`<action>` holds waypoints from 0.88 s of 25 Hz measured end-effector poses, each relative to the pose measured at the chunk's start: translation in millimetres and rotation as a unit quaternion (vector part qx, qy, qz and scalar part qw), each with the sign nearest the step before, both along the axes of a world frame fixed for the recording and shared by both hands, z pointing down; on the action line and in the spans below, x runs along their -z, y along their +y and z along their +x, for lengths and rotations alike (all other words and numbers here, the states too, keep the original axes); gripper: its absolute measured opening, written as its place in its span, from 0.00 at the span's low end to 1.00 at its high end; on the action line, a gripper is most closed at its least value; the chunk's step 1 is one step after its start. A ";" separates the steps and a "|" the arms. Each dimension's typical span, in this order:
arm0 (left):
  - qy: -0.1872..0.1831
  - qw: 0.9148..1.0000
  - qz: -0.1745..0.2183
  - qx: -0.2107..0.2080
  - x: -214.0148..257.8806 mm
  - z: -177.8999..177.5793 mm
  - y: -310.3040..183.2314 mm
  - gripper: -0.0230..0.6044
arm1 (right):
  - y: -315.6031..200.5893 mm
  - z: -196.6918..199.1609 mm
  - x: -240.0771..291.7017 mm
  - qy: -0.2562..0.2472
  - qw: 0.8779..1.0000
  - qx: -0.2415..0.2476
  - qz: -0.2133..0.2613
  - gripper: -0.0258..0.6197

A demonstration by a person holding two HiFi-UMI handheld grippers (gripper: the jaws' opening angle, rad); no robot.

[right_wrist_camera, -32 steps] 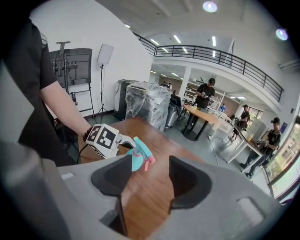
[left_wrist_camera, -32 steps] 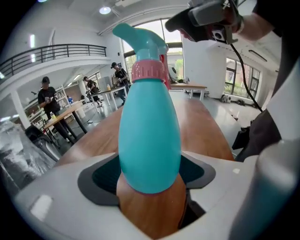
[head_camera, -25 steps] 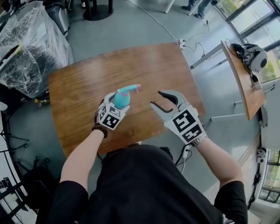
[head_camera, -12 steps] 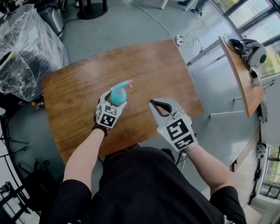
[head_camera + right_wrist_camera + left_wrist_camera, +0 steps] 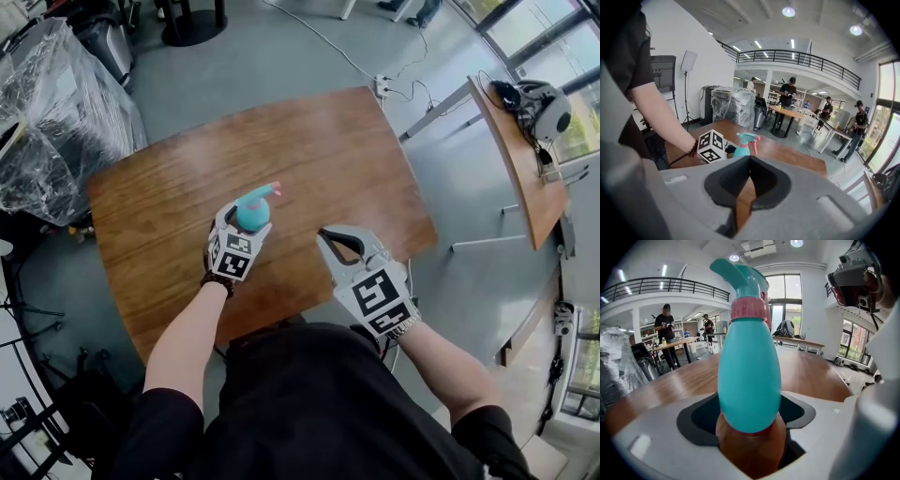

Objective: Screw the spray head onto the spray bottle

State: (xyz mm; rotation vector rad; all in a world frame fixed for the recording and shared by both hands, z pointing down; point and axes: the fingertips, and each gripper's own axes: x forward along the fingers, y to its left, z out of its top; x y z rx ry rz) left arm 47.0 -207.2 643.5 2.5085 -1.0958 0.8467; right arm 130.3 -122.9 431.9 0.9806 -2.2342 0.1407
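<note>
Tongs first, from the head view: the left tongs [image 5: 248, 221] clasp the turquoise spray bottle [image 5: 251, 214] low on its body, over the counter [image 5: 309, 141]. The right tongs [image 5: 326, 238], gaping a second ago, are now clenched on nothing beside it, so the screwing looks finished. Left gripper view: the bottle stands upright between the pads, long axis vertical. Its spray head [image 5: 743, 275] sits on a pink collar [image 5: 748, 309], nozzle aimed away beyond the tongs. Right gripper view: jaws together and empty, bottle ahead, slightly left.
</note>
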 end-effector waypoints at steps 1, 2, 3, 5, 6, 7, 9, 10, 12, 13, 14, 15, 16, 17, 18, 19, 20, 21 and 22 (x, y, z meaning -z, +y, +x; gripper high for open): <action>0.000 1.000 0.000 -0.001 -0.2 0.5 0.0 0.70 | 0.5 -0.4 -0.8 -0.001 1.000 0.000 -0.001 0.03; 0.001 1.000 0.000 -0.002 0.0 1.1 0.0 0.70 | 1.3 -1.2 -1.7 -0.001 1.000 -0.001 -0.002 0.03; 0.003 1.000 -0.002 -0.003 0.2 1.7 0.1 0.70 | 2.2 -2.3 -2.6 -0.002 1.000 -0.001 -0.003 0.03; 0.005 1.000 -0.007 -0.006 0.6 1.5 0.8 0.70 | 4.1 -6.2 -4.2 -0.006 1.000 -0.002 -0.006 0.03; 0.004 1.000 -0.008 -0.008 1.1 0.8 1.4 0.70 | 4.8 -8.5 -4.6 -0.008 1.000 -0.002 -0.007 0.03; 0.003 1.000 -0.008 -0.009 1.9 0.0 2.0 0.71 | 5.4 -10.8 -4.8 -0.010 1.000 -0.003 -0.007 0.03; 0.004 1.000 -0.007 -0.010 5.1 -1.5 3.9 0.75 | 6.1 -14.5 -5.2 -0.014 1.000 -0.004 -0.007 0.03; 0.005 1.000 -0.005 -0.011 7.8 -2.5 5.3 0.76 | 6.4 -16.0 -5.8 -0.015 1.000 -0.005 -0.007 0.03; 0.006 1.000 0.001 -0.012 14.8 -5.8 9.1 0.76 | 7.0 -19.9 -7.7 -0.018 1.000 -0.006 -0.007 0.03; 0.007 1.000 0.004 -0.011 18.6 -8.5 11.3 0.75 | 7.3 -22.4 -8.9 -0.021 1.000 -0.007 -0.007 0.03; 0.008 1.000 0.006 -0.010 22.5 -12.0 13.7 0.75 | 7.5 -25.5 -10.1 -0.024 1.000 -0.009 -0.007 0.03; 0.009 1.000 0.009 -0.009 26.7 -16.1 16.4 0.75 | 7.6 -29.2 -11.1 -0.027 1.000 -0.010 -0.006 0.03; 0.011 1.000 0.012 -0.007 31.9 -20.5 19.5 0.73 | 7.6 -33.2 -11.7 -0.032 0.999 -0.011 -0.005 0.03; 0.014 1.000 0.016 -0.006 38.3 -24.8 23.0 0.71 | 7.6 -37.5 -12.0 -0.037 0.999 -0.013 -0.004 0.03; 0.018 1.000 0.020 -0.005 45.5 -28.8 27.0 0.69 | 7.7 -41.8 -12.1 -0.043 0.999 -0.014 -0.003 0.03; 0.022 0.999 0.023 -0.004 52.9 -32.5 31.4 0.67 | 7.8 -46.1 -12.4 -0.049 0.999 -0.016 -0.003 0.03; 0.026 0.999 0.025 -0.003 59.8 -36.2 36.0 0.65 | 7.6 -50.6 -12.8 -0.055 0.998 -0.018 -0.003 0.03; 0.030 0.999 0.027 -0.002 66.9 -39.5 40.3 0.64 | 7.3 -55.4 -13.6 -0.061 0.998 -0.020 -0.004 0.03; 0.037 0.999 0.031 -0.001 74.5 -42.2 44.2 0.62 | 7.2 -60.3 -14.7 -0.066 0.998 -0.022 -0.004 0.03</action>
